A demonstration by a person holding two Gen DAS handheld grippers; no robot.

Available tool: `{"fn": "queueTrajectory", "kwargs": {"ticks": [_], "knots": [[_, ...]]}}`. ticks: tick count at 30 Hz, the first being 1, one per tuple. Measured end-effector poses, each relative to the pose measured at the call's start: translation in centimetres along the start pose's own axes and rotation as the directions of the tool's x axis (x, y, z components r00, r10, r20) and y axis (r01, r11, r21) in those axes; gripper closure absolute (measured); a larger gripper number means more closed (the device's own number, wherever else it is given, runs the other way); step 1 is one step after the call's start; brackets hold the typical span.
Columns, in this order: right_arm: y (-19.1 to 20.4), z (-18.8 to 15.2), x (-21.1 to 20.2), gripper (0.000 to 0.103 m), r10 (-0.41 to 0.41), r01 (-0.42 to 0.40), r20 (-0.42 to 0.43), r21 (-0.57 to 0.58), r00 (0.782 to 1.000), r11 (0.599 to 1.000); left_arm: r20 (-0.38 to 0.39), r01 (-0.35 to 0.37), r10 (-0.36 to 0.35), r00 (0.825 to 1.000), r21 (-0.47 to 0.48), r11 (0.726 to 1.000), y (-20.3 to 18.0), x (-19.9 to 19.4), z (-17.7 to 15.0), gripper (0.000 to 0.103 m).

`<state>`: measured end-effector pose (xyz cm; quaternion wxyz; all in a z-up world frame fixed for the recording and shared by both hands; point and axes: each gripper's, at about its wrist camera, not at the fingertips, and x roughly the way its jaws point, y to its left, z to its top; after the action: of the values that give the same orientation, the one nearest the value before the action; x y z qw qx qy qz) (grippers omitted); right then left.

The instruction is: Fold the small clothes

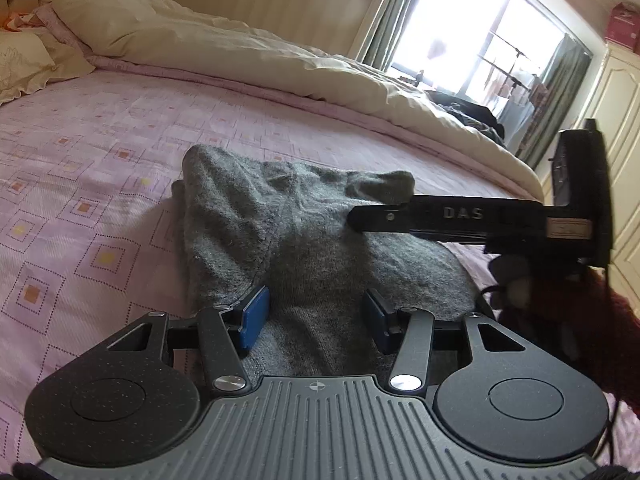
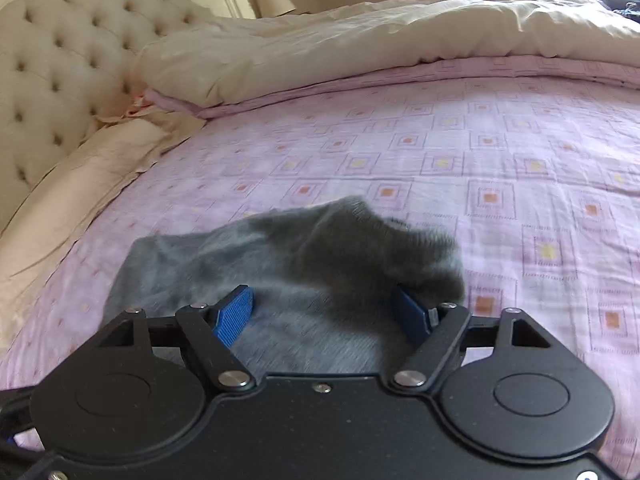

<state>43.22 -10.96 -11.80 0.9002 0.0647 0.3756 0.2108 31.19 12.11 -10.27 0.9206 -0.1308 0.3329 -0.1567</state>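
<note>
A: Since the cloth is soft and lumpy, it can flop the wrong way. It lies in a heap on the pink bed, close to us.

B: Who has it?

A: Nobody, I think. The left gripper sits over the near edge with its blue pads apart, and cloth lies between them, but they do not squeeze it. The right gripper is wide apart too, low over the cloth, with nothing pinched.

B: So what can go wrong?

A: If a gripper shuts on the thick part, it may grab two layers and drag the whole heap. Then the fold comes out crooked.

B: Anything else?

A: From the left camera the right gripper's arm reaches over the raised corner. It could bump it and undo the fold. The two grippers are also near each other and could knock together.
</note>
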Motion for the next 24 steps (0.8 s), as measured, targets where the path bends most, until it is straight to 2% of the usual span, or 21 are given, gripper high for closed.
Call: {"fn": "queueTrajectory", "kwargs": {"ticks": [4,7,8,12,18,20,22,24], "knots": [[1.1,0.4,0.2,0.024,-0.055,0.054,-0.001,-0.068,0.999,0.996,0.003,0.005,-0.005,1.000,-0.007,1.000,0.3,0.0,-0.1,0.053],[1.0,0.3,-2.0,0.023,-0.110,0.113,0.094,-0.033,0.989,0.993,0.000,-0.004,0.004,1.000,-0.001,1.000,-0.1,0.0,0.0,0.053],[0.7,0.2,-3.0,0.021,-0.105,0.107,0.125,-0.004,0.987,0.994,-0.003,-0.006,0.006,1.000,0.000,1.000,-0.1,0.0,0.1,0.053],[-1.3,-1.4,-7.0,0.010,-0.008,-0.010,0.165,0.107,0.986,0.994,-0.026,0.002,-0.003,1.000,-0.012,1.000,0.0,-0.1,0.7,0.053],[-2.8,-5.8,-10.3,0.009,0.130,-0.157,0.130,0.219,0.983,0.963,-0.047,0.020,-0.026,0.999,-0.118,0.993,1.6,-1.6,2.6,0.052],[-2.9,-7.2,-10.9,0.008,0.166,-0.191,0.122,0.233,0.979,0.954,-0.053,0.007,-0.015,0.998,-0.155,0.988,2.6,-1.6,3.5,0.051],[-2.5,-8.3,-11.0,0.008,0.200,-0.221,0.109,0.236,0.974,0.946,-0.056,-0.033,0.023,0.998,-0.182,0.983,3.7,-1.2,4.6,0.044],[-1.9,-9.3,-10.7,0.008,0.234,-0.251,0.096,0.245,0.968,0.937,-0.065,-0.048,0.035,0.997,-0.210,0.977,4.9,-0.3,5.6,0.044]]}}
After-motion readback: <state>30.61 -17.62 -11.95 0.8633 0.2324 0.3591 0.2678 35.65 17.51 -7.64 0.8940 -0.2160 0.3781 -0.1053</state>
